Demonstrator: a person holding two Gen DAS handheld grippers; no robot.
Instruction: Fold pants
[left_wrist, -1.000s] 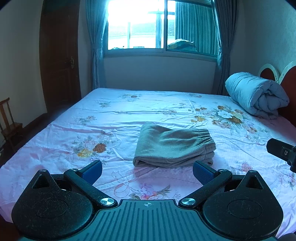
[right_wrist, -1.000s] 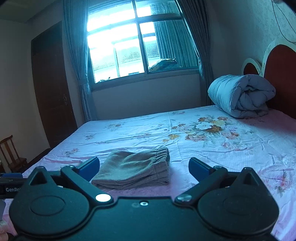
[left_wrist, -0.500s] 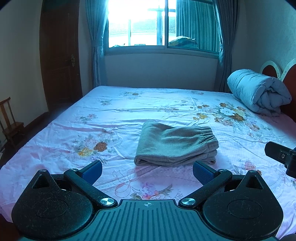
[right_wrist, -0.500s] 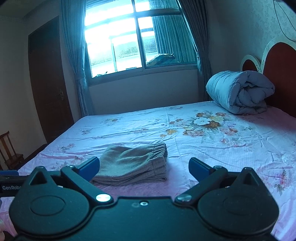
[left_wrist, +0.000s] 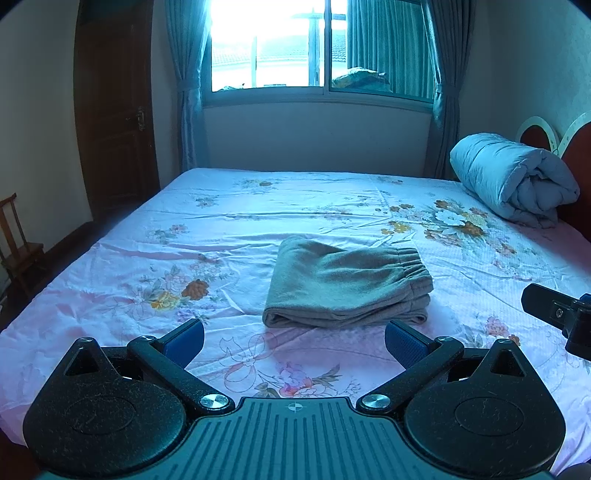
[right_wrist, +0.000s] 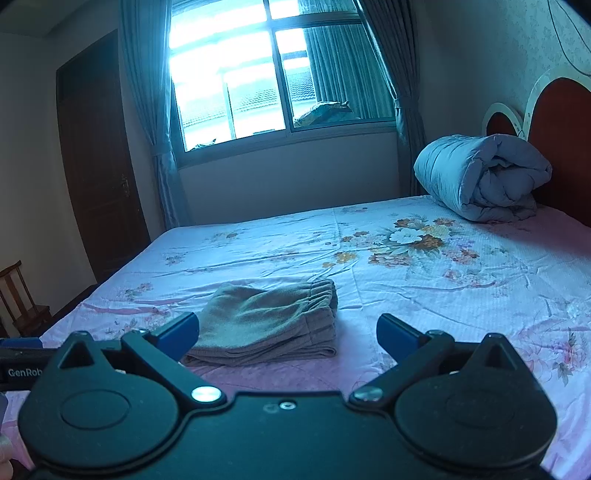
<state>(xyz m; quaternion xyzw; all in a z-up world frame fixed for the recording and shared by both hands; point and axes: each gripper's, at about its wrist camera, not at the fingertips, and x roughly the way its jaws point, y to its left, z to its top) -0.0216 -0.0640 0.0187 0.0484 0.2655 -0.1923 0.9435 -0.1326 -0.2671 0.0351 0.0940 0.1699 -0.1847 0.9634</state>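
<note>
Grey-green pants (left_wrist: 345, 284) lie folded into a compact stack on the floral bed sheet (left_wrist: 258, 221), elastic waistband at the right. My left gripper (left_wrist: 294, 339) hovers open just short of the stack's near edge, nothing between its blue pads. In the right wrist view the same pants (right_wrist: 266, 321) sit ahead and slightly left of my right gripper (right_wrist: 288, 330), which is open and empty too. The right gripper's body (left_wrist: 557, 314) shows at the right edge of the left wrist view.
A rolled blue duvet (left_wrist: 513, 177) rests against the red headboard (right_wrist: 561, 129) at the far right. A window with curtains (left_wrist: 314, 48) is beyond the bed, a dark door (left_wrist: 114, 110) on the left wall, and a wooden chair (left_wrist: 16, 243) stands beside the bed.
Both grippers have drawn back and tilted slightly downward from the folded pants, which sit a little lower and farther in each view. Jaws stayed open; the pants have not moved.
</note>
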